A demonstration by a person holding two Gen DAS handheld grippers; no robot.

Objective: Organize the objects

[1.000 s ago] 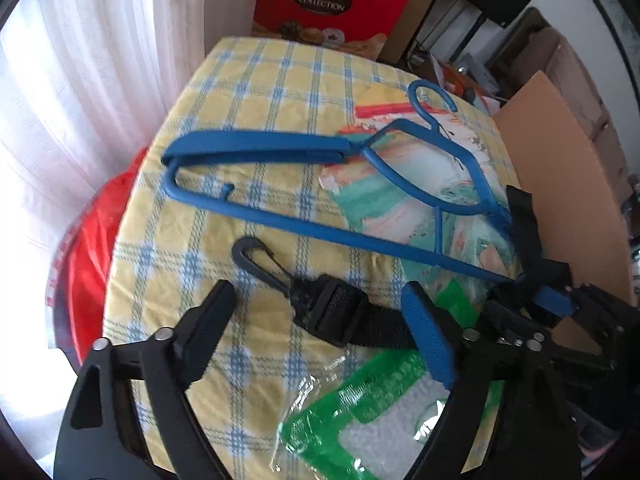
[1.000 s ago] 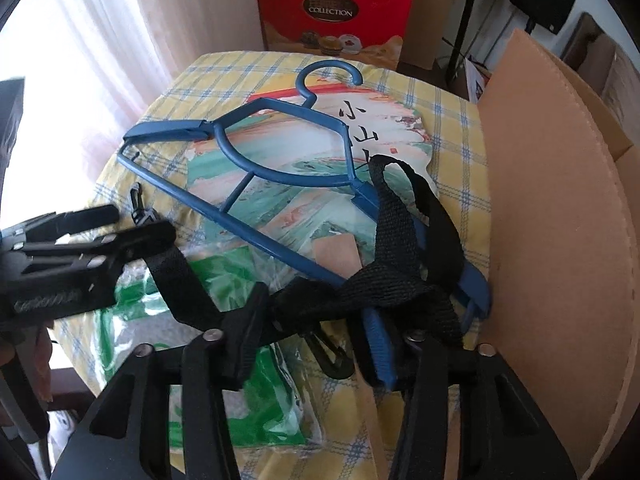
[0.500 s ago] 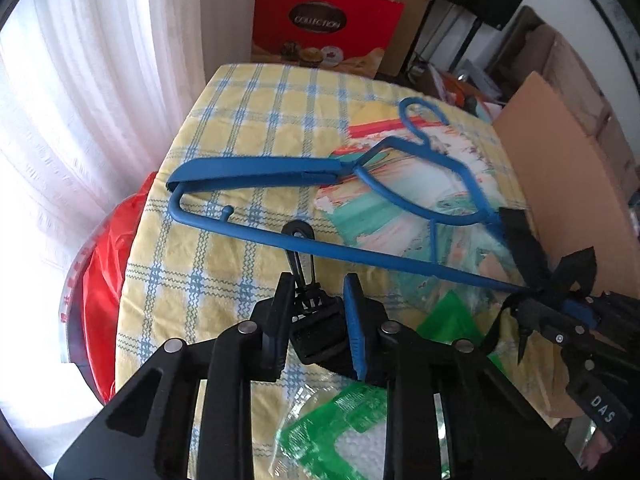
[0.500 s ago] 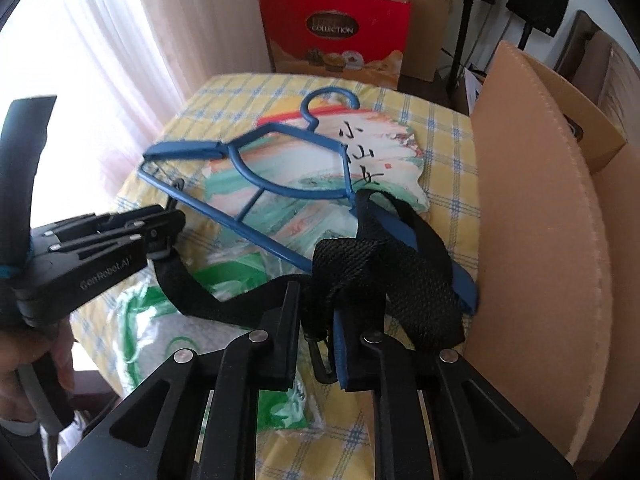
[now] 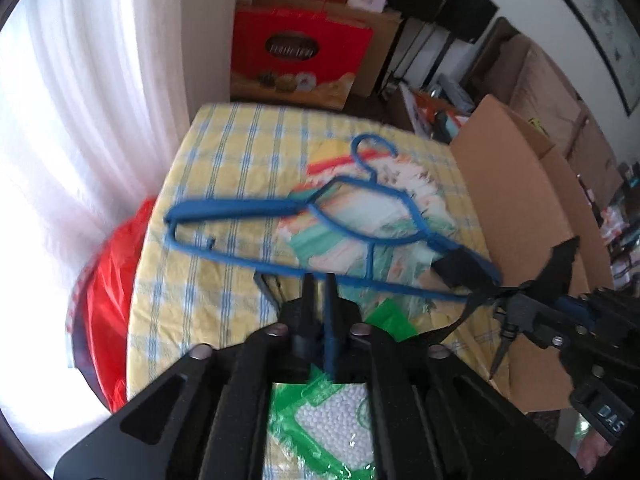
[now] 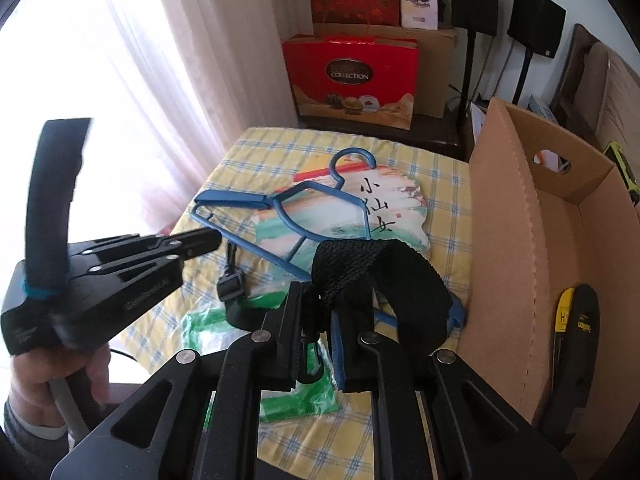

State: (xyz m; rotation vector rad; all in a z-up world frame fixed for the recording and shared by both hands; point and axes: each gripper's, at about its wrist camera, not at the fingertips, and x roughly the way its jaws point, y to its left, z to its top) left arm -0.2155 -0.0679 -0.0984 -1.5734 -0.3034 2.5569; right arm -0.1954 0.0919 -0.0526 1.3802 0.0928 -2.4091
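Note:
A black webbing strap (image 6: pixel 380 276) hangs between my two grippers above the yellow checked table (image 6: pixel 280 144). My left gripper (image 5: pixel 317 280) is shut on the strap's buckle end, and the hook (image 5: pixel 264 286) pokes out to the left of the fingers. My right gripper (image 6: pixel 316 312) is shut on the bunched loops at the strap's other end. In the right wrist view, the left gripper (image 6: pixel 216 240) is at the left, held by a hand. A blue hanger (image 5: pixel 232 208) lies on a painted paper fan (image 5: pixel 360 220). Part of the strap (image 5: pixel 460 268) crosses the hanger's right end.
An open cardboard box (image 6: pixel 508 240) stands against the table's right edge with yellow and black items (image 6: pixel 576 320) inside. A green plastic bag of white beads (image 5: pixel 320 424) lies under the grippers. A red gift box (image 6: pixel 352 76) stands beyond the table. A red bag (image 5: pixel 108 280) and a white curtain are on the left.
Both grippers went from open to shut, each on one end of the strap. Then they rose from the table, lifting the strap off the cloth. The hanger and fan stayed put.

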